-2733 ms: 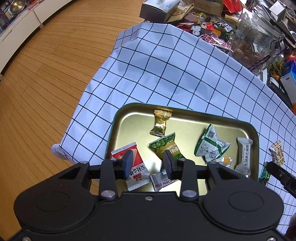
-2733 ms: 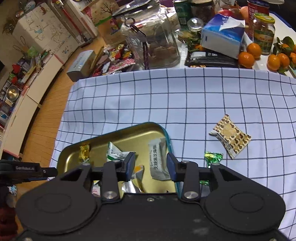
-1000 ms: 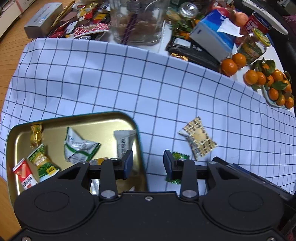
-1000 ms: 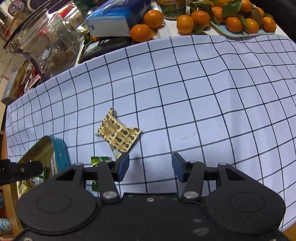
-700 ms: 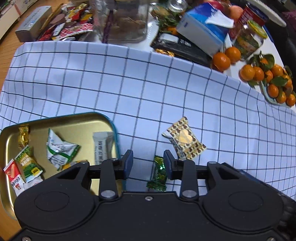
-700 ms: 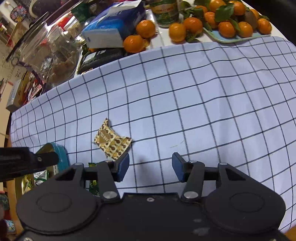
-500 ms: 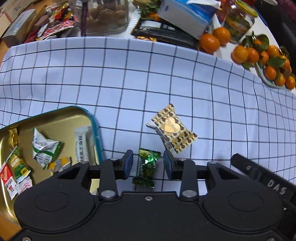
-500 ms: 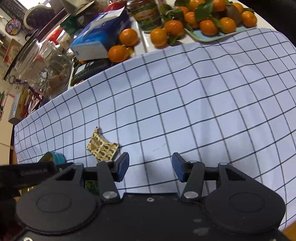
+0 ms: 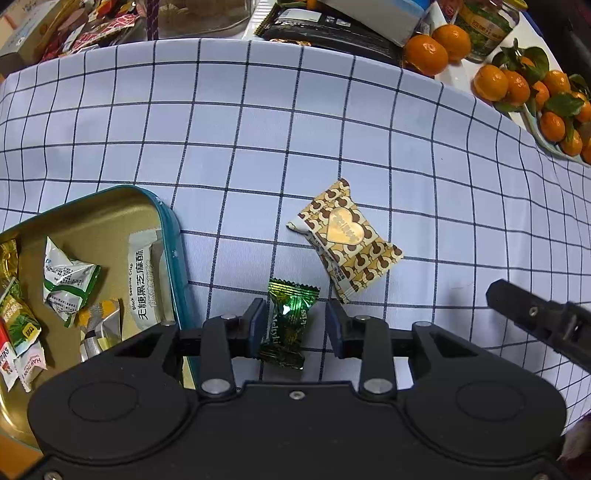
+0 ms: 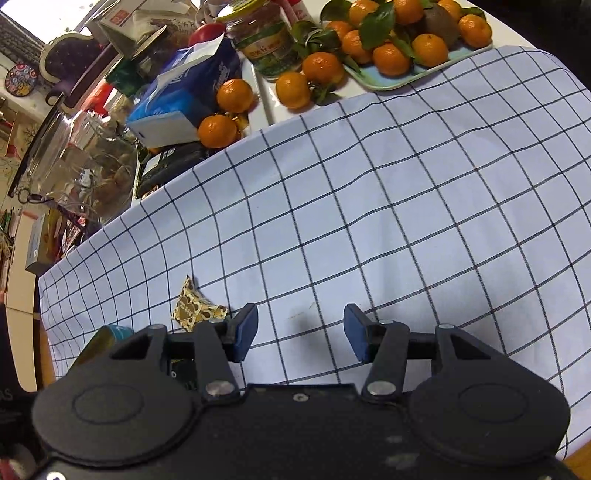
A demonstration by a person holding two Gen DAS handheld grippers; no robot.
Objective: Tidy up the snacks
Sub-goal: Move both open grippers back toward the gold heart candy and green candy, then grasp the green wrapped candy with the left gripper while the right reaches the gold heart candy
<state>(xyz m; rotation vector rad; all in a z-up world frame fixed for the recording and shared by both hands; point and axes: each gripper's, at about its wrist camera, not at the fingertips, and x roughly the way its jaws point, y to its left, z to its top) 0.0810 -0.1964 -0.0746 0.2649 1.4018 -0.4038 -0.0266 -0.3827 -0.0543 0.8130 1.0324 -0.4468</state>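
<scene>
A green foil candy lies on the checked tablecloth, between the open fingers of my left gripper; whether the pads touch it I cannot tell. A gold and brown heart-print snack packet lies just beyond it to the right; it also shows in the right wrist view. The gold tray with a teal rim sits at the left and holds several wrapped snacks. My right gripper is open and empty over bare cloth, to the right of the packet. Its finger shows at the right of the left wrist view.
Behind the cloth stand a glass jar, a blue tissue pack, a black packet, loose oranges, and a tray of oranges. A pile of snack packets lies at the far left.
My left gripper has moved right from over the tray and lowered around the green candy. My right gripper has swung right, away from the tray and the packet.
</scene>
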